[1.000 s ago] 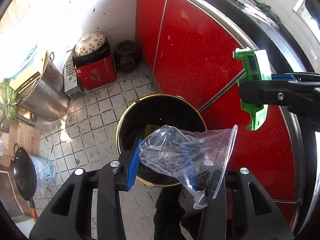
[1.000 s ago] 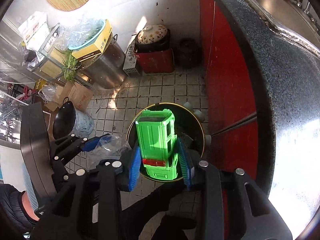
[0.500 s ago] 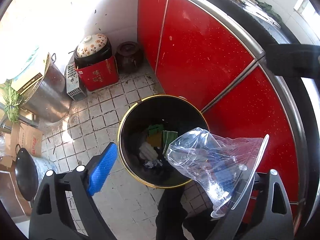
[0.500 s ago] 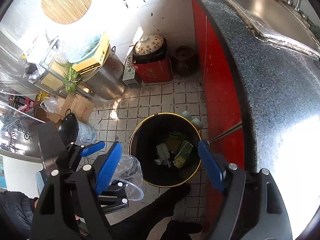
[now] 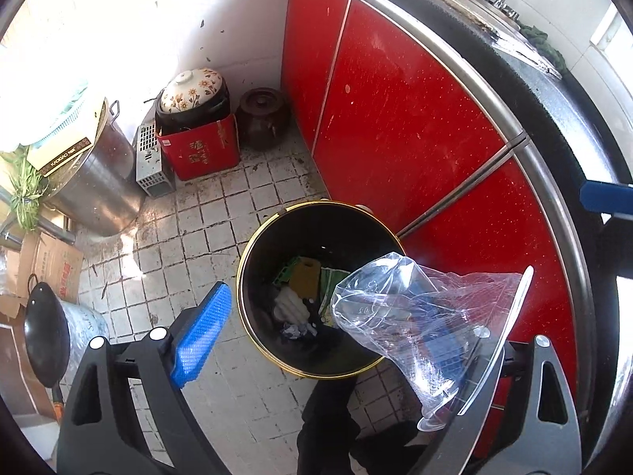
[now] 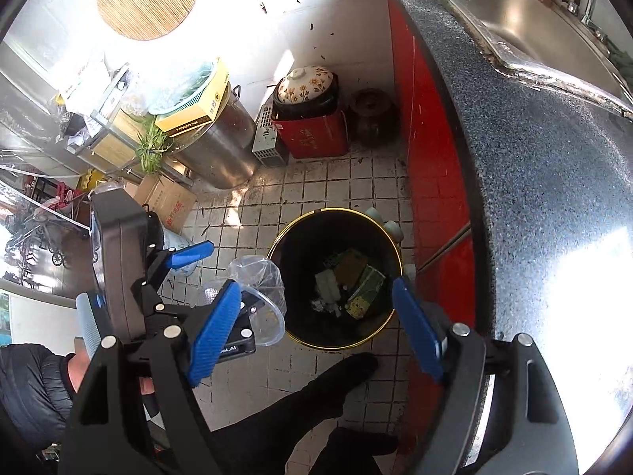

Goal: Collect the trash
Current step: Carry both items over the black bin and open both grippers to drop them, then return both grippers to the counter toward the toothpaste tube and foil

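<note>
My left gripper [image 5: 328,340] spread wide, crumpled clear plastic cup [image 5: 419,316] clinging to its right finger over the black trash bin [image 5: 253,316], my right gripper [image 6: 316,320] wide, empty, above it

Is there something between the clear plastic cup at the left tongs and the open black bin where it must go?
Nothing visible blocks it. The clear plastic cup hangs on one finger of the open left tongs, partly over the rim of the black bin, which has no lid.
</note>
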`<state>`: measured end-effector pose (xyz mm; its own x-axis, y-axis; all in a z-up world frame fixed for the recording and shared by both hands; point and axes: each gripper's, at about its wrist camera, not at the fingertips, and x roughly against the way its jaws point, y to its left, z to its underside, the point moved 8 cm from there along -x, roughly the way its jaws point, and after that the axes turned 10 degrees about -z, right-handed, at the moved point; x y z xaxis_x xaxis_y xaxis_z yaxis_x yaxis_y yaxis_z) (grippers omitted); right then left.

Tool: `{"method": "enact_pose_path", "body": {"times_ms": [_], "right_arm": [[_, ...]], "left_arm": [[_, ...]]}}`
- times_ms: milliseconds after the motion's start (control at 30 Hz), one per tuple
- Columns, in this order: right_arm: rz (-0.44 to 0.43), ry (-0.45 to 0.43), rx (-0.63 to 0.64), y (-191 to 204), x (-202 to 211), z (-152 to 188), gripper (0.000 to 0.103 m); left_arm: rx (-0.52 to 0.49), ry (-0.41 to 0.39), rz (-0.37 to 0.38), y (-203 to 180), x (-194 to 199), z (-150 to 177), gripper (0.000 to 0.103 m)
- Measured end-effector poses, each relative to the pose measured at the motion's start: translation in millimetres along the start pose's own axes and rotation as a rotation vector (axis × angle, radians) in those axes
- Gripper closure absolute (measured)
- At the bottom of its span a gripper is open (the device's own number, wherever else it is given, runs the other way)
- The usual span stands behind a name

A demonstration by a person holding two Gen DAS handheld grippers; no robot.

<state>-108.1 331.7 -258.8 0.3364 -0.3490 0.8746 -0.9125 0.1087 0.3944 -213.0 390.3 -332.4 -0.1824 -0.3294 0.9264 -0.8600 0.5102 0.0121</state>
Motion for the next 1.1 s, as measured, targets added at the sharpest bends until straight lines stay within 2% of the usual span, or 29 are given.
{"method": "enact_pose_path", "body": {"times_ms": [367, 600, 733, 900, 1000, 1033, 1100], "right_arm": [[0.029, 0.064, 0.026, 5, -27, 6, 0.027], [0.030, 0.067, -0.022, -2, -40, 0, 0.027], [0.037, 0.051, -0.022, -1, -29, -3, 0.027], [0.031, -0.044, -0.037, 3, 24, -5, 0.027], [0.040, -0.156, -0.074, 0, 83, 1, 0.025], [0.052, -0.200, -0.089, -5, 105, 5, 0.020], [0.107, -0.278, -0.119, -15, 149, 19, 0.017]], "left_arm": [[-0.008, -0.031, 0.047, -5, 12, -1, 0.015], [-0.025, -0.055, 0.067, -3, 23, 2, 0.015], [-0.022, -0.060, 0.051, -1, 25, -2, 0.015], [-0.040, -0.078, 0.042, -2, 45, -15, 0.015], [-0.112, -0.130, 0.031, -16, 76, -28, 0.014], [-0.136, -0.145, 0.033, -23, 88, -33, 0.013], [-0.194, -0.190, 0.052, -44, 116, -43, 0.008]]}}
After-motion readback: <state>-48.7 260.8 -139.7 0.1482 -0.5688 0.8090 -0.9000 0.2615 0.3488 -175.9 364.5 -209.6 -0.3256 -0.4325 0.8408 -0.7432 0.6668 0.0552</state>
